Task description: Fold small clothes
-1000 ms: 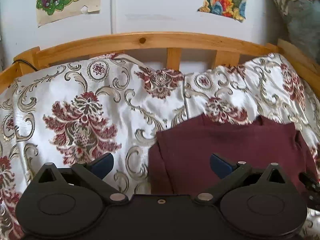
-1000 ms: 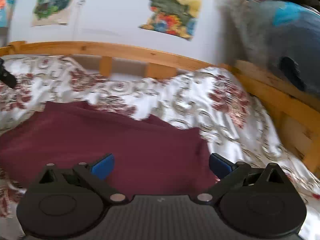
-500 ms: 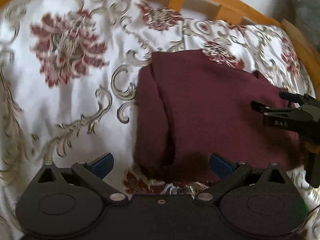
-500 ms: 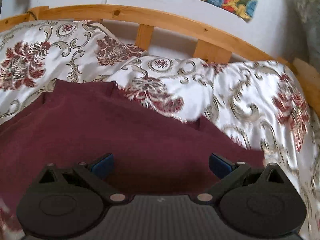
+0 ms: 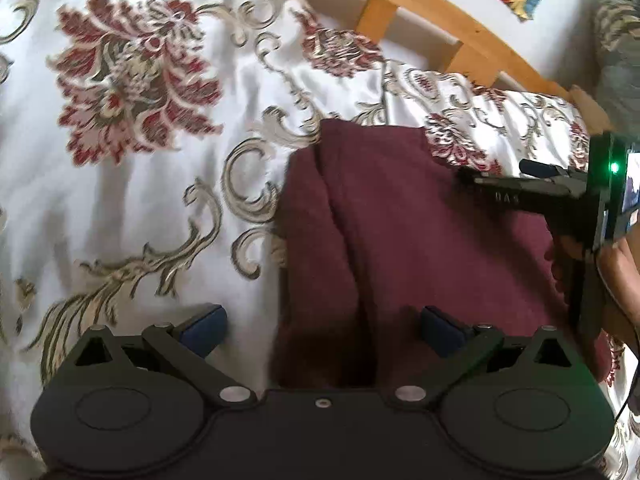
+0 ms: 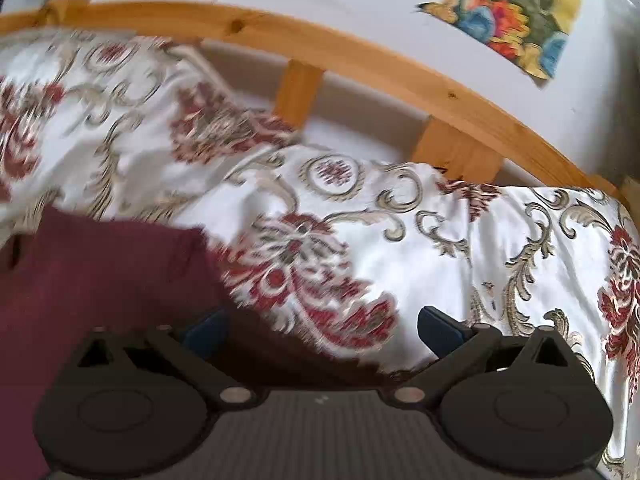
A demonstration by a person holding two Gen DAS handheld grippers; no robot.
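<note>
Both tongs gape wide, holding nothing. Left tongs (image 5: 322,326) hover over the near left edge of the maroon garment (image 5: 420,240), its left side already folded in. Right tongs (image 6: 322,330) straddle its far right edge, over the bedspread (image 6: 400,240). Judging by that, more folds remain.

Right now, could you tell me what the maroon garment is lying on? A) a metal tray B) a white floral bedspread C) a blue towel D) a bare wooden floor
B: the garment lies flat on the white floral bedspread, inside a wooden rail.
</note>
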